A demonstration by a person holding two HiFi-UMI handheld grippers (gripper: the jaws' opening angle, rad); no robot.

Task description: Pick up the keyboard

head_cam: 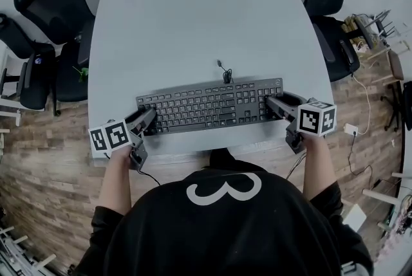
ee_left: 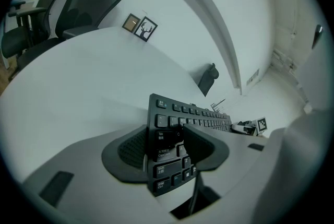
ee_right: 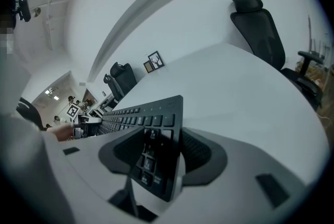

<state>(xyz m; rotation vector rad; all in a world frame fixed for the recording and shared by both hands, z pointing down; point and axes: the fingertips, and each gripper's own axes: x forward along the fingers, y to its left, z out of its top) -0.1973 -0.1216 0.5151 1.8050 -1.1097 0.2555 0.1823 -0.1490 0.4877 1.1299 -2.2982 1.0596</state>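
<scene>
Clamped on the keyboard (head_cam: 209, 106) at both ends — left gripper (head_cam: 148, 117) on the left end, right gripper (head_cam: 273, 103) on the right. Near the grey table's (head_cam: 193, 24) front edge.

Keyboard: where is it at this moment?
Head view, lower centre: the keyboard spans the near edge of the table, its ends clamped by the left hand-held gripper and the right hand-held gripper.
</scene>
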